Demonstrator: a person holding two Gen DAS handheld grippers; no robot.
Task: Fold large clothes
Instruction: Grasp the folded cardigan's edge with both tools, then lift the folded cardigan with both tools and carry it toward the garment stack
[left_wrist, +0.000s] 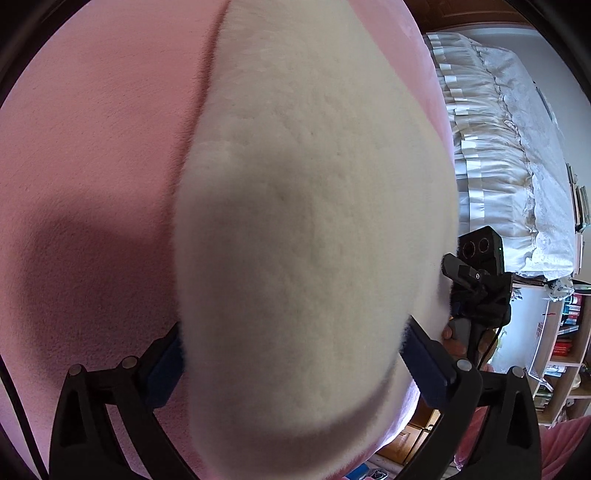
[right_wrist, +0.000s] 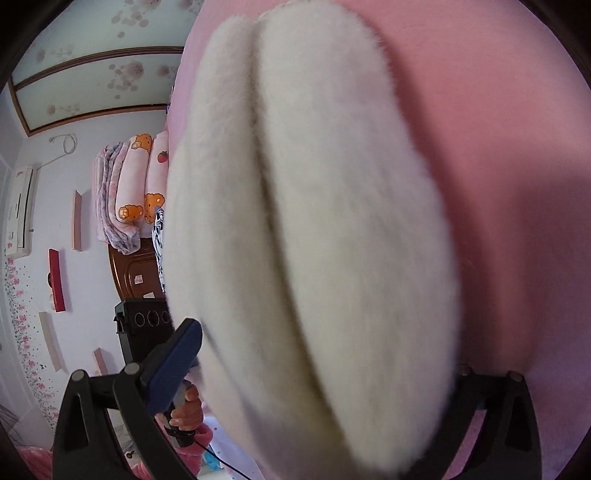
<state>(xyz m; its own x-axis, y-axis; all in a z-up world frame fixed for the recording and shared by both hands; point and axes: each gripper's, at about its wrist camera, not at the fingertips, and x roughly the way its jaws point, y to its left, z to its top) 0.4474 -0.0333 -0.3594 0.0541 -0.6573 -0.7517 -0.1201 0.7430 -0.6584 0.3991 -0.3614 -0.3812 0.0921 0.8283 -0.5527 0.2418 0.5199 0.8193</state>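
Note:
A cream fluffy garment (left_wrist: 314, 221) lies folded on a pink fleece cover (left_wrist: 92, 147) and fills the middle of both views. My left gripper (left_wrist: 293, 332) stands open astride its near end, a blue pad (left_wrist: 164, 369) on either side. In the right wrist view the garment (right_wrist: 332, 221) shows two thick layers with a crease between them. My right gripper (right_wrist: 325, 347) is open around it. Its left finger (right_wrist: 173, 358) stands apart from the fabric, and its right finger is hidden behind the fluff. Each view catches the other gripper (left_wrist: 476, 280) beside the garment, held by a hand (right_wrist: 188, 406).
A bed with a white lace cover (left_wrist: 517, 166) and a bookshelf (left_wrist: 565, 332) lie to the right in the left wrist view. Stacked folded quilts (right_wrist: 133, 192) on a wooden cabinet (right_wrist: 133, 273) and small wall shelves (right_wrist: 57, 280) show in the right wrist view.

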